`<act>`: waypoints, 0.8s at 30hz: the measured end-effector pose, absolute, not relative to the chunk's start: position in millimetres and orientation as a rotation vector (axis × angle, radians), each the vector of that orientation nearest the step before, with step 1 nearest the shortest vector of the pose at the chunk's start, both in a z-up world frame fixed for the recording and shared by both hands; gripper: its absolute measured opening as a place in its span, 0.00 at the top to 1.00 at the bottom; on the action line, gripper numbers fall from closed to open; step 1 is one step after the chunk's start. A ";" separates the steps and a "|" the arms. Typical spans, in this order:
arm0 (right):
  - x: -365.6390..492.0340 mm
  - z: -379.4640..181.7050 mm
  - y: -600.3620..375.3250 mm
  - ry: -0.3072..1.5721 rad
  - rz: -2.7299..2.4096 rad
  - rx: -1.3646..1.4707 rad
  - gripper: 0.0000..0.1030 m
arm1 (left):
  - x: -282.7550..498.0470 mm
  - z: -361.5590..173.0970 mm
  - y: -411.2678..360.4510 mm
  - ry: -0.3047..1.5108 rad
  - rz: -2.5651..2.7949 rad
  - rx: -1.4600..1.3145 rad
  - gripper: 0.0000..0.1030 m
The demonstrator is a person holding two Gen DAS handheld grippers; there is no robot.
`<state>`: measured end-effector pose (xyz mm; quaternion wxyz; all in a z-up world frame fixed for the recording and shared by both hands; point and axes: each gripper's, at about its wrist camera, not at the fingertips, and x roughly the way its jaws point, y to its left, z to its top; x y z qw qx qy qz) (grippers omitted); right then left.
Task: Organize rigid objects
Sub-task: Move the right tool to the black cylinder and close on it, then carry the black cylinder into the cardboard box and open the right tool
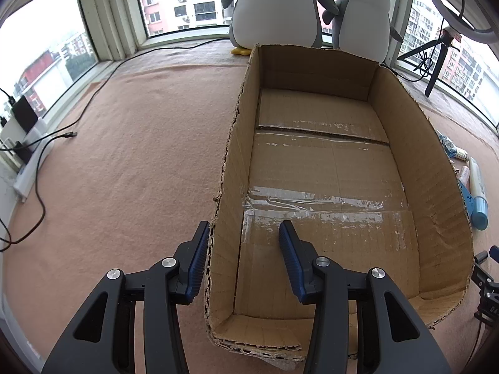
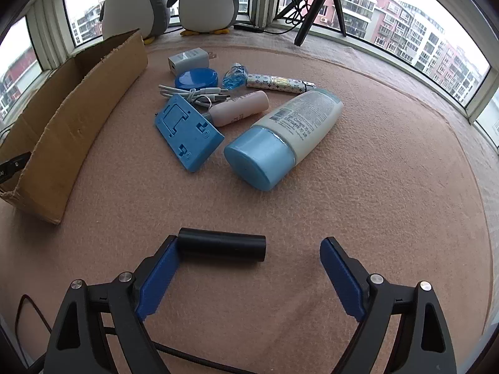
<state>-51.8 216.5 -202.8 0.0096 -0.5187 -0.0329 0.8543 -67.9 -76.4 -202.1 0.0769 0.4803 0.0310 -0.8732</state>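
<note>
An open cardboard box (image 1: 421, 131) with torn rims lies on the pink blanket; its inside is bare. My left gripper (image 1: 244, 229) is open and straddles the box's left wall near the front corner, without clamping it. In the right wrist view a black cylinder (image 2: 222, 246) lies crosswise on the blanket between the fingers of my open right gripper (image 2: 249, 246), its left end touching the left finger (image 2: 162, 265). Beyond it lie a white bottle with a blue cap (image 2: 280, 137), a blue plastic plate (image 2: 187, 131), a pink tube (image 2: 238, 107) and several smaller items.
A white charger (image 2: 188, 59), a blue round tin (image 2: 196, 79), a white cable (image 2: 190, 93), a small blue bottle (image 2: 235, 76) and a patterned stick (image 2: 279, 83) lie farther back. Two plush penguins (image 1: 276, 6) and a tripod (image 2: 321, 3) stand by the windows. A black cable (image 1: 46, 143) runs at left.
</note>
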 end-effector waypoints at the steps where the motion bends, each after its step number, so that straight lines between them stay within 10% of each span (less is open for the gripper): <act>1: -52.5 -202.7 216.7 -0.098 2.666 -1.622 0.15 | -67.7 -202.2 -76.4 0.093 -2.617 1.438 0.58; 24: -54.6 -199.3 215.3 -0.025 2.725 -1.638 0.53 | -67.7 -203.1 -76.3 0.095 -2.621 1.432 0.58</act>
